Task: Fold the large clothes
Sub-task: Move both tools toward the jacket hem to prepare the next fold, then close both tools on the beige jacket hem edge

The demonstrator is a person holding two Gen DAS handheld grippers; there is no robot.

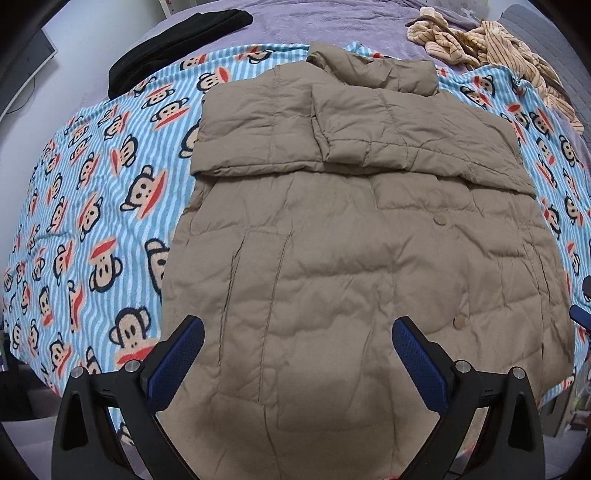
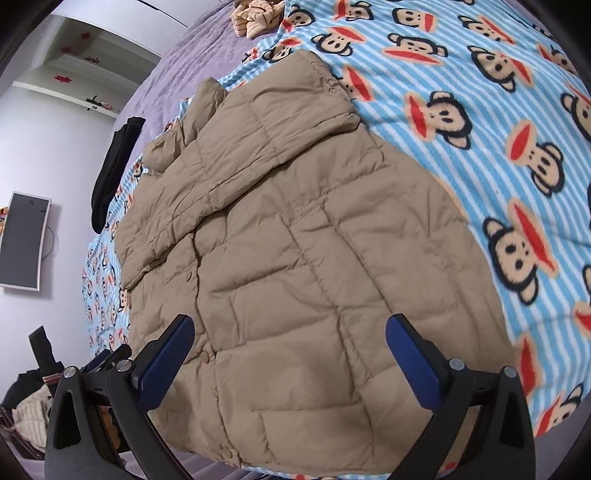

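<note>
A tan quilted puffer jacket (image 1: 351,236) lies flat on a blue-striped monkey-print blanket (image 1: 92,206), its sleeves folded across the chest and its collar at the far end. My left gripper (image 1: 297,328) hovers open above the jacket's near hem, with nothing between its blue pads. In the right wrist view the same jacket (image 2: 295,240) runs away to the upper left, and my right gripper (image 2: 290,325) stands wide open over the hem area, its pads clear of the fabric. The tip of the right gripper (image 1: 581,310) shows at the right edge of the left wrist view.
A black garment (image 1: 177,48) lies at the blanket's far left edge. A striped beige garment (image 1: 491,48) is bunched at the far right on the purple bedspread (image 1: 332,22). A wall screen (image 2: 22,240) and clutter on the floor (image 2: 29,398) sit left of the bed.
</note>
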